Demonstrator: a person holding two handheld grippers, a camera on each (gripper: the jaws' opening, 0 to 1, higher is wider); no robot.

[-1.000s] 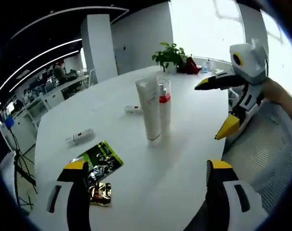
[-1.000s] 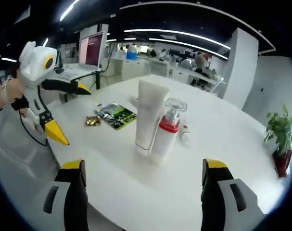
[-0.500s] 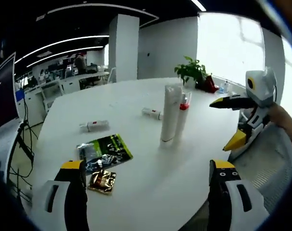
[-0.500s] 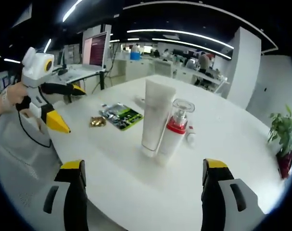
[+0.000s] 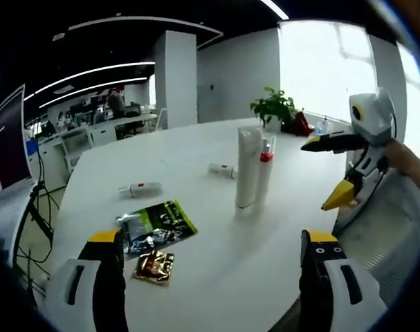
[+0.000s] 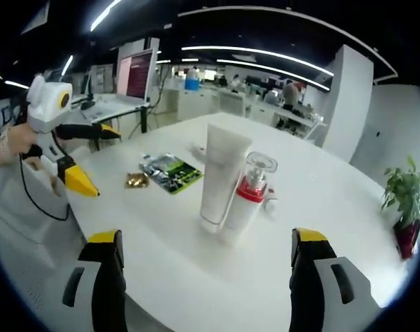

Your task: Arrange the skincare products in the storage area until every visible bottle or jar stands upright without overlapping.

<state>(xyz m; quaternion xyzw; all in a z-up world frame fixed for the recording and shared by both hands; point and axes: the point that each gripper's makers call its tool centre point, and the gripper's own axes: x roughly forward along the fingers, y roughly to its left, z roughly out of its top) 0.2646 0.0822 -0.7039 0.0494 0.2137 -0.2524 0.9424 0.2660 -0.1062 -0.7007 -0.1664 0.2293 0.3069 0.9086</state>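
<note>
Both tongs are released and carry nothing: in the left gripper view the left tongs (image 5: 210, 259) hover over the near edge of the white tabletop (image 5: 216, 277) with jaws spread wide, and in the right gripper view the right tongs (image 6: 206, 259) do the same from the opposite side. Nearest the left tongs lie a small gold packet (image 5: 154, 266) and, just beyond it, a green sachet (image 5: 156, 225), both flat. Further out, near the middle of the tabletop, the white tube (image 5: 247, 168) stands upright on its cap, with the red-collared pump bottle (image 5: 264, 173) upright and touching or almost touching it on the side away from the sachet. Beyond these, two small white bottles lie on their sides: one (image 5: 142, 188) past the sachet, its long axis across the left tongs' line of approach, and another (image 5: 223, 169) behind the standing pair. Judgement: these two fallen bottles are the remaining work. The first lies ahead and to the left of the left tongs, with open tabletop between. From the right tongs the second (image 6: 270, 203) lies behind the pump bottle, so the standing pair obstructs that approach.
</note>
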